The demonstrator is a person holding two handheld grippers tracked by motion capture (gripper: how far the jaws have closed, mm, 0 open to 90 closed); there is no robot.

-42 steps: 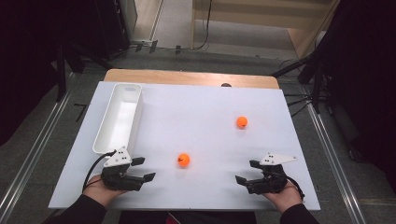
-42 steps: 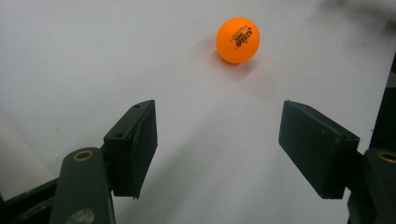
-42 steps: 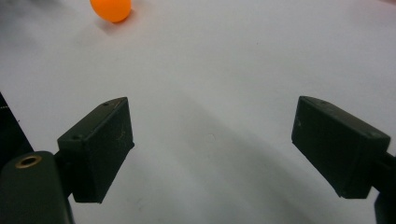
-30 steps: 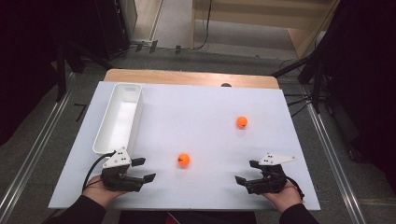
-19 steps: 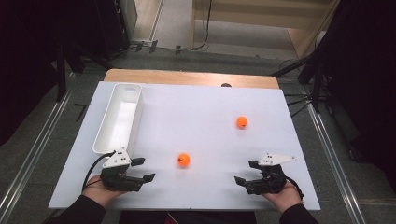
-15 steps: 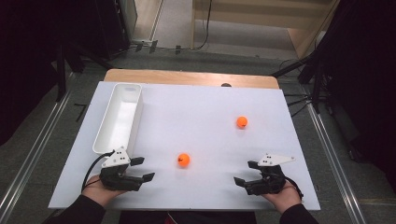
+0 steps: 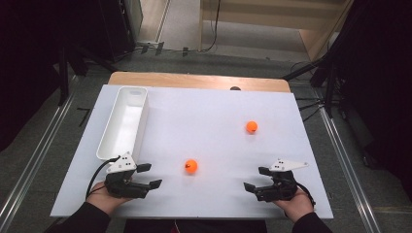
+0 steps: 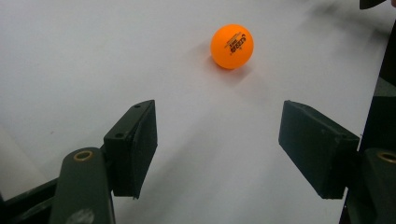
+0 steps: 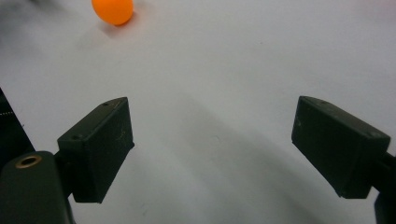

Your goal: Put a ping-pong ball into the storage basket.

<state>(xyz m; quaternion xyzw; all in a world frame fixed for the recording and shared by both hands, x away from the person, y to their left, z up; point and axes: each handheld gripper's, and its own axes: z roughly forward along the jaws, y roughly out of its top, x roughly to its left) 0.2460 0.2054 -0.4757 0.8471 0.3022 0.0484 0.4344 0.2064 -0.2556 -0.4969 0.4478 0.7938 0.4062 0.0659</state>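
Observation:
Two orange balls lie on the white table [image 7: 214, 204]: one near the middle front [image 7: 191, 166], one farther back on the right [image 7: 251, 127]. My left gripper [image 7: 149, 175] rests at the front left, open and holding nothing, jaws aimed at the nearer ball. That ball [image 8: 232, 39] sits well ahead of the left gripper [image 8: 218, 137] in its own view, apart from the jaws. My right gripper [image 7: 256, 178] is at the front right, open and holding nothing, jaws aimed left. Ahead of the right gripper [image 9: 212, 140], an orange ball [image 9: 112, 10] shows at the upper left.
A long white tray [image 7: 111, 147] lies along the table's left side, just behind the left hand. A wooden strip [image 7: 194, 80] borders the far edge. Dark stands and cables surround the table.

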